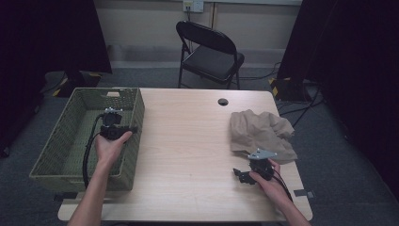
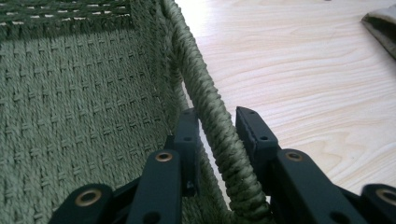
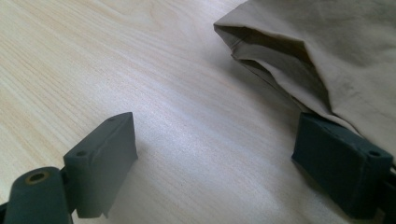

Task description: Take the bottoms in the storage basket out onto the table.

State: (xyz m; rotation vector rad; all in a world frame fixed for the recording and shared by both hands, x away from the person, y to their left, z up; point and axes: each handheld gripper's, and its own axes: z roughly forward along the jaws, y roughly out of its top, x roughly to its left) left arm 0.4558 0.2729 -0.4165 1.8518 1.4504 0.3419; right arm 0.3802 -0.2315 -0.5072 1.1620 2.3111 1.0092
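Now the left claw (image 2: 218, 122) clamps the braided rim of the green woven basket (image 2: 212, 116) at the pale wooden worktop's (image 1: 188, 141) left edge; the right claw (image 3: 215, 163) gapes empty beside crumpled tan cloth (image 3: 336, 51).

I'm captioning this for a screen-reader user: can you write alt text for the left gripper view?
The left hand-held gripper straddles the braided rim of a green woven basket, one black jaw inside and one outside. A pale wooden table lies beyond.

Green woven basket (image 1: 61, 155) at the table's left edge, its braided rim (image 2: 212, 116) between gripper fingers (image 2: 254, 135).
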